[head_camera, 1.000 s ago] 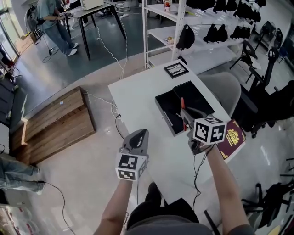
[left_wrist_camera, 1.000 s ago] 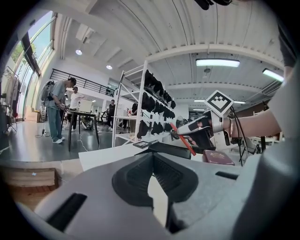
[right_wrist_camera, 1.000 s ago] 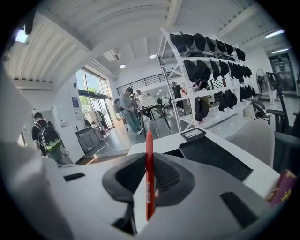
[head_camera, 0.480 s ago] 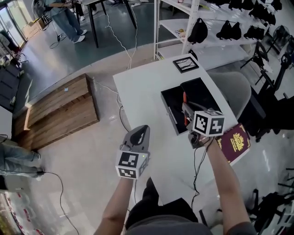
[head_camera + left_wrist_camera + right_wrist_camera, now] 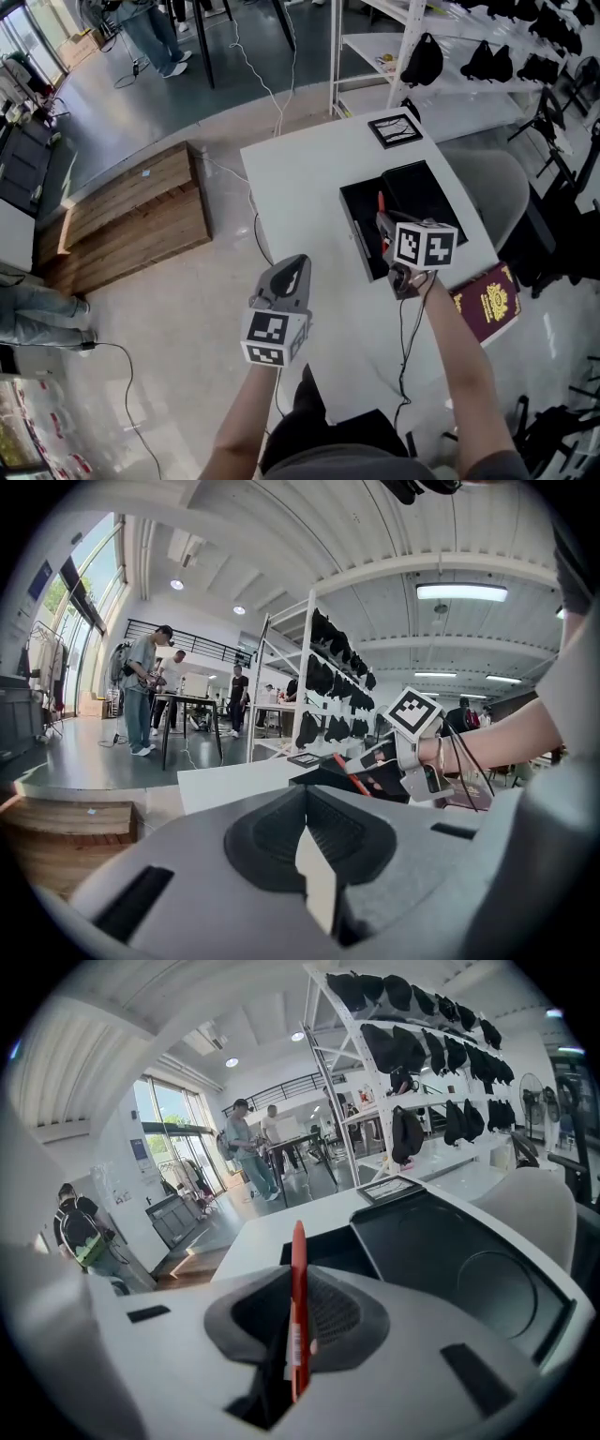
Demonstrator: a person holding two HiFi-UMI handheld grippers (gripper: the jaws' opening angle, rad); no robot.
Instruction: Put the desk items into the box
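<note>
An open black box (image 5: 350, 220) lies on the white table (image 5: 300, 178), its lid (image 5: 422, 192) beside it on the right. My right gripper (image 5: 384, 230) hovers over the box, shut on a red pen (image 5: 380, 204) that sticks out forward past the jaws. In the right gripper view the pen (image 5: 298, 1251) stands upright between the pads of the right gripper (image 5: 292, 1283), with the box (image 5: 328, 1251) just ahead. My left gripper (image 5: 289, 277) hangs left of the table edge over the floor; its jaws meet with nothing between them (image 5: 302, 799). A maroon passport (image 5: 487, 305) lies at the table's right edge.
A small black framed card (image 5: 394, 129) sits at the table's far end. A wooden platform (image 5: 131, 220) lies on the floor to the left. White shelves with black bags (image 5: 450, 56) stand behind, a grey chair (image 5: 497, 187) to the right. People stand far off.
My right gripper has edged a little closer over the box with the pen still in it. The left gripper has kept its place beside the table.
</note>
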